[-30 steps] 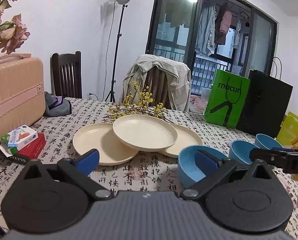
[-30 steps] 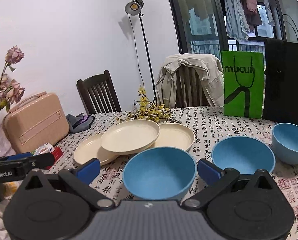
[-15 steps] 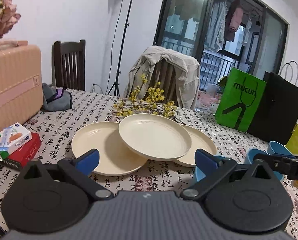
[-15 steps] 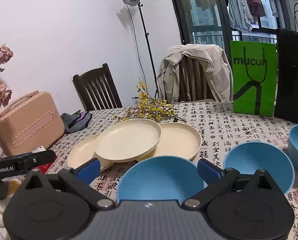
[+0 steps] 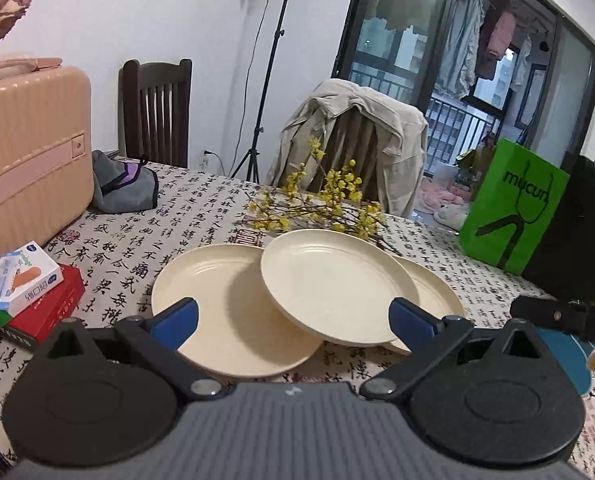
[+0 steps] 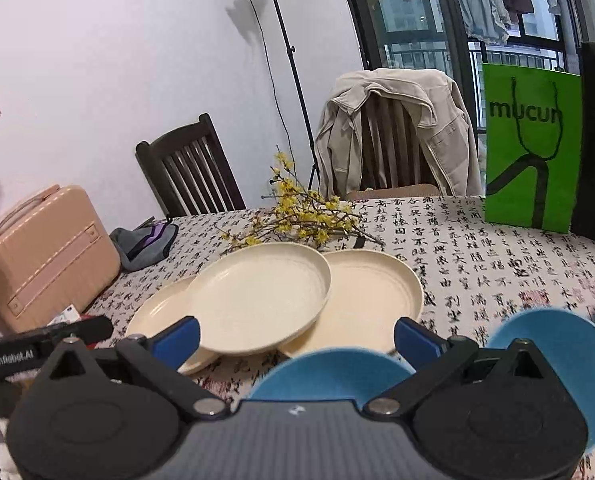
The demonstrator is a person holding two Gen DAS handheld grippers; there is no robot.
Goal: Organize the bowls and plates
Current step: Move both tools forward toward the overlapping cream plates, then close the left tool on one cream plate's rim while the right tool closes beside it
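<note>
Fingers of both tools stand spread wide with nothing between them. On the left gripper the blue pads frame the cream plates; on the right gripper they frame the rim of the near blue bowl.

Three cream plates lie overlapped on the printed tablecloth. The middle plate rests tilted, propped on the left plate and the right plate, both flat on the cloth. A second blue bowl sits just right of the near one; the edge of a third shows at the frame's right border.

Governing relation: the plates lie straight ahead of the left gripper and close, their near rims just beyond its pads. The bowls lie directly under and ahead of the right gripper. Judgement: left is better placed for the plates, right for the bowls. No stacking of either set is complete. The tilted middle plate offers a raised near edge, the likeliest purchase.
</note>
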